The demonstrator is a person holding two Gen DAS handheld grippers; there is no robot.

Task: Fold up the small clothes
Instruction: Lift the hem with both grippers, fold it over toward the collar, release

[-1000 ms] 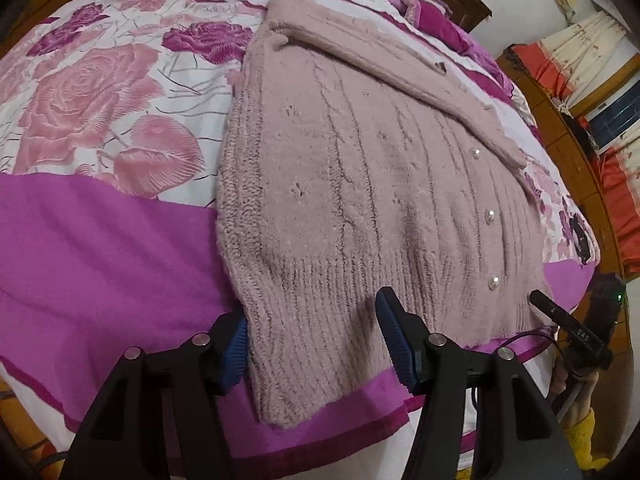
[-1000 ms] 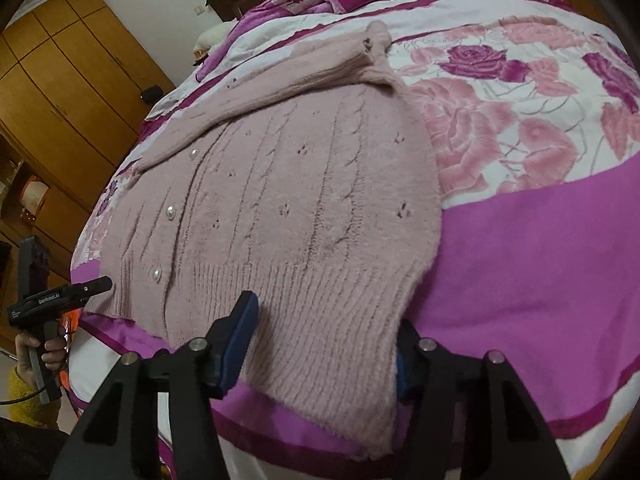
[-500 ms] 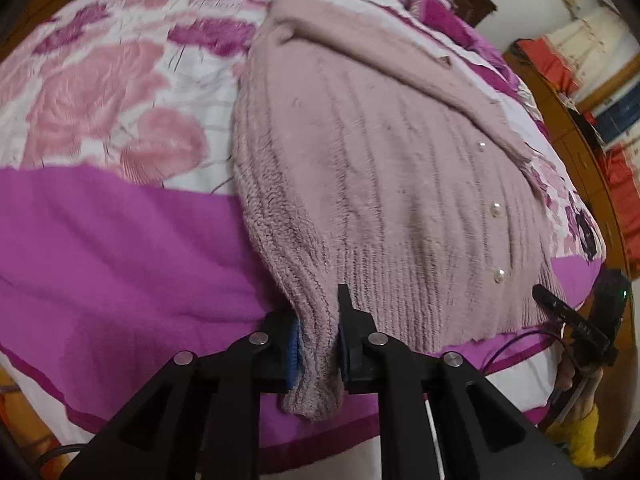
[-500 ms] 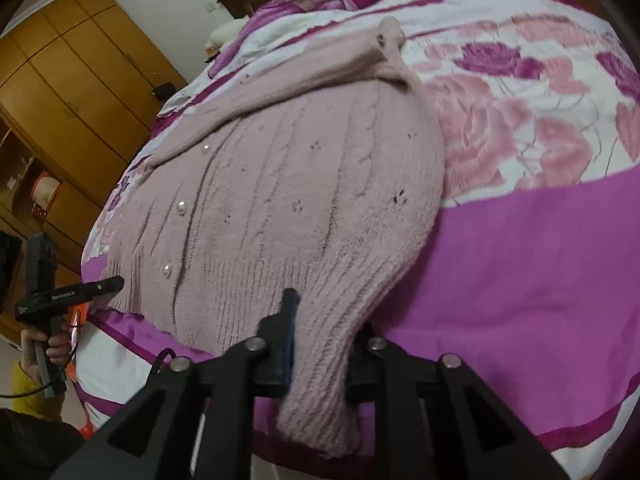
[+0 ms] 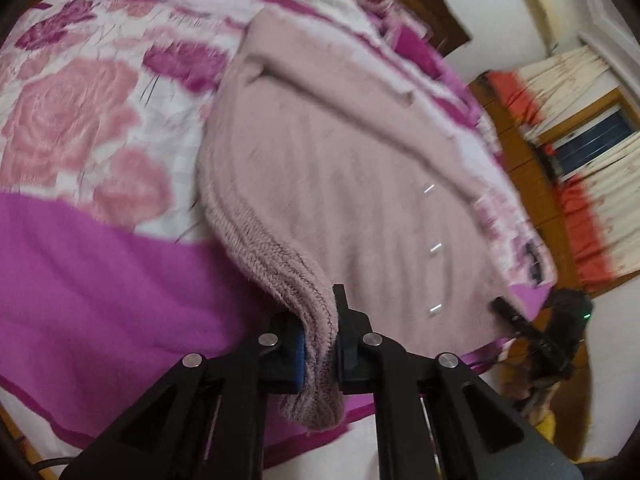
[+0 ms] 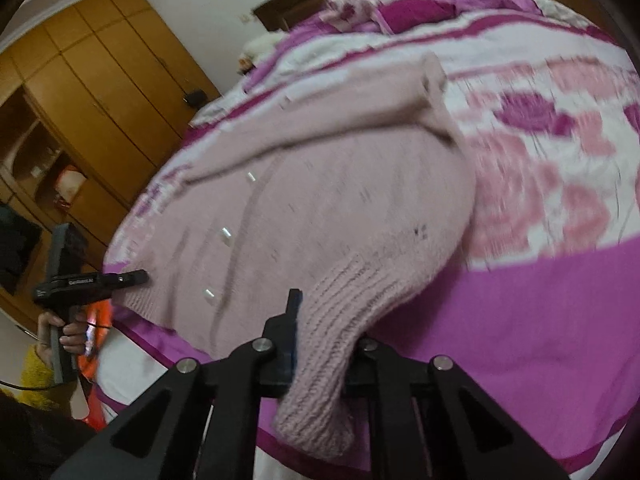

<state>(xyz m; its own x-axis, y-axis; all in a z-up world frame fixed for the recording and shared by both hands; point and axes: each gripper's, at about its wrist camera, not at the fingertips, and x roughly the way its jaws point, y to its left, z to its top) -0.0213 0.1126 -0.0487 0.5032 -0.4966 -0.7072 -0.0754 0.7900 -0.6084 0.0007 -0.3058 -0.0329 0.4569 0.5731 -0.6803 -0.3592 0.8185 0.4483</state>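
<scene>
A pale pink knitted cardigan (image 5: 340,184) with pearl buttons lies on the bed, sleeve folded across its top. My left gripper (image 5: 320,344) is shut on the ribbed hem at one bottom corner, lifted off the cover. In the right wrist view the cardigan (image 6: 320,208) fills the middle, and my right gripper (image 6: 324,344) is shut on the ribbed hem at the other bottom corner, also raised. A flap of hem hangs below each gripper. Both views are motion-blurred.
The bed cover (image 5: 100,280) is magenta with pink roses. The other hand-held gripper (image 6: 88,280) shows at the bed's left edge; it also shows at the right in the left wrist view (image 5: 536,332). Wooden wardrobes (image 6: 92,92) stand left, curtains (image 5: 592,168) right.
Both grippers went from open astride the hem to shut on it. They have since lifted the hem corners up and forward, bunching the lower cardigan.
</scene>
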